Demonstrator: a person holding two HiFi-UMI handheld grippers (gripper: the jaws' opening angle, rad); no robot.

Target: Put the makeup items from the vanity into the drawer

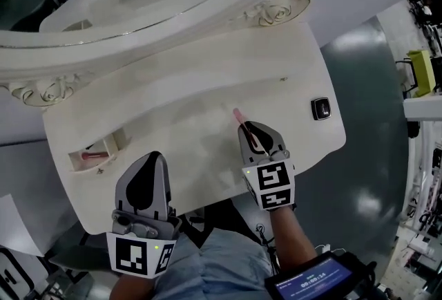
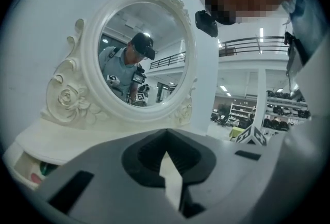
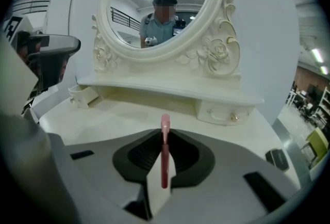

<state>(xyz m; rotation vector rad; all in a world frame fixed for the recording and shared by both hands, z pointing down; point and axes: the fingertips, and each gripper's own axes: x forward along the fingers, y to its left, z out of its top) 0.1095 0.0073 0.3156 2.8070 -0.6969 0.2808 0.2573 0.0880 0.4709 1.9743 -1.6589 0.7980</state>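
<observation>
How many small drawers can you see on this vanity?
2. An open drawer sits under the shelf's left end, and a closed drawer with a knob under its right end. Others may be hidden.

The left gripper [image 1: 153,156] reaches just over the vanity top's front edge, near its left end. It points forward and close to level, with its jaws together and nothing between them. The right gripper [image 1: 246,128] is further in over the front middle of the top, well apart from the left one and tilted downward. Its jaws are pinched on a thin pink stick [image 3: 164,158], whose far end pokes out past the fingertips. Each gripper's marker cube faces up toward the head camera. The right forearm [image 1: 291,240] runs back from its gripper toward the body.
</observation>
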